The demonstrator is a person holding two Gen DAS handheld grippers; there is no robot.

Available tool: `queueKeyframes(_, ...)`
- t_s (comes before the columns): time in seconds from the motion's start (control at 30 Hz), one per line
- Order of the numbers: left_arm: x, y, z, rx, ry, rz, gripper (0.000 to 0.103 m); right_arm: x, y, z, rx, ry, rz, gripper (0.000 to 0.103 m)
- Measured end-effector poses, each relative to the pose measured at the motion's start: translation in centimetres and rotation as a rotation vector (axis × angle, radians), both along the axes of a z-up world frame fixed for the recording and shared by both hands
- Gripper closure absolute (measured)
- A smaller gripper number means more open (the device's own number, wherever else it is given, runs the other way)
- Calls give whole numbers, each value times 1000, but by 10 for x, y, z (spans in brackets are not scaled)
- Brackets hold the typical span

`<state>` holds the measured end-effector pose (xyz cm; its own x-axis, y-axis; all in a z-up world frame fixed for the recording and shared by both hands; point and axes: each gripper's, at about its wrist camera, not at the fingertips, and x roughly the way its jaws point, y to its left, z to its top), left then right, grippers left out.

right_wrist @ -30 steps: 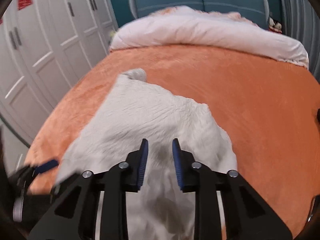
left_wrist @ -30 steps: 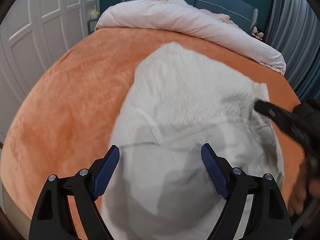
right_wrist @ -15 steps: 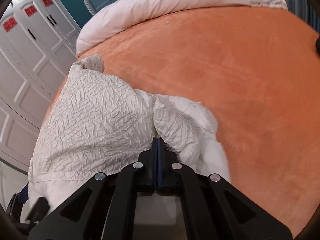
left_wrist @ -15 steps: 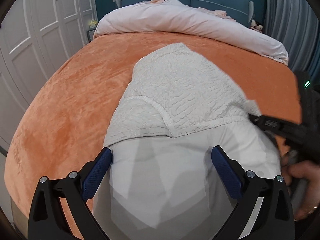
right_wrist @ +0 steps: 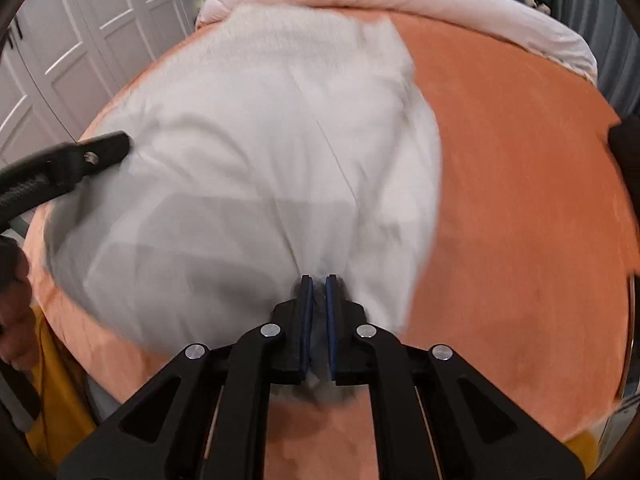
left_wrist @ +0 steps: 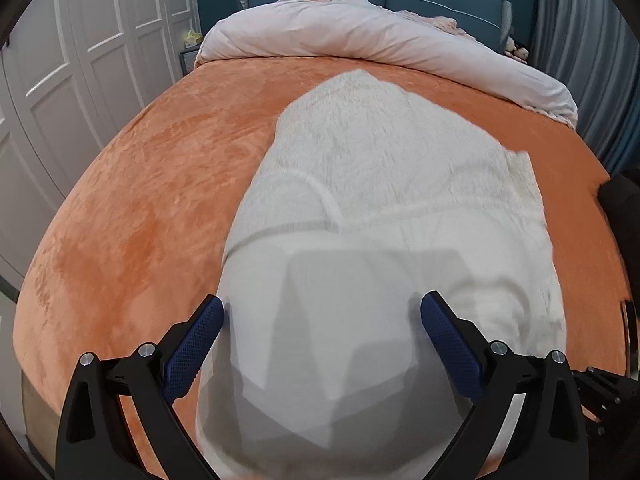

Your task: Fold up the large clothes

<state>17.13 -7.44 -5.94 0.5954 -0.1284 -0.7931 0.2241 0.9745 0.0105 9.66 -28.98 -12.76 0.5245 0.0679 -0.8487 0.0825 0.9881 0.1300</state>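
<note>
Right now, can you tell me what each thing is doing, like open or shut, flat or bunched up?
Left gripper: open, fingers wide apart over the garment.
Right gripper: shut on the garment, cloth pinched between its pads.
White garment: lying on the bed, partly folded, blurred.
Orange bed cover: spread flat.
Pink duvet: rolled up along the head of the bed.
Wardrobe doors: shut.

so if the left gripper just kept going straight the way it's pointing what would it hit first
Most likely the white garment: the left gripper is open with the cloth spread right between and ahead of its fingers. Depth is unclear, but nothing else lies in that line.
</note>
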Motion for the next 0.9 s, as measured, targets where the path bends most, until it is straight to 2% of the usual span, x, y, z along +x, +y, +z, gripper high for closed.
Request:
queueKeyframes(0.1,-23,8,-2,8,-2,-13,5,-16,-12,16,62,-22,-39,98)
queueKeyframes(0.13,-33,12,-2,10,1,-13,5,-20,-12,26,67,-50,-42,94)
queueKeyframes(0.2,-43,16,-4,3,11,-4,5,-28,-12,37,62,-81,-31,94)
queueKeyframes(0.23,-47,17,-5,-2,16,0,5,-31,-13,36,64,-79,-24,94)
queueKeyframes(0.37,-61,18,-9,11,33,-4,5,-36,-18,-2,83,19,-30,94)
queueKeyframes(0.47,-74,19,-5,35,10,-13,5,-51,-22,13,105,-14,-73,93)
queueKeyframes(0.57,-84,21,-4,42,4,-9,5,-68,-9,40,23,-90,-53,86)
queueKeyframes(0.63,-87,20,-5,40,8,-1,5,-75,-1,49,0,-123,-49,68)
queueKeyframes(0.73,-94,17,-6,42,5,10,5,-92,10,51,-23,-152,-57,55)
queueKeyframes(0.77,-96,16,-6,44,1,11,5,-102,11,46,-27,-154,-65,53)
queueKeyframes(0.9,-104,14,-9,69,-12,23,5,-94,17,36,-10,-137,-105,46)
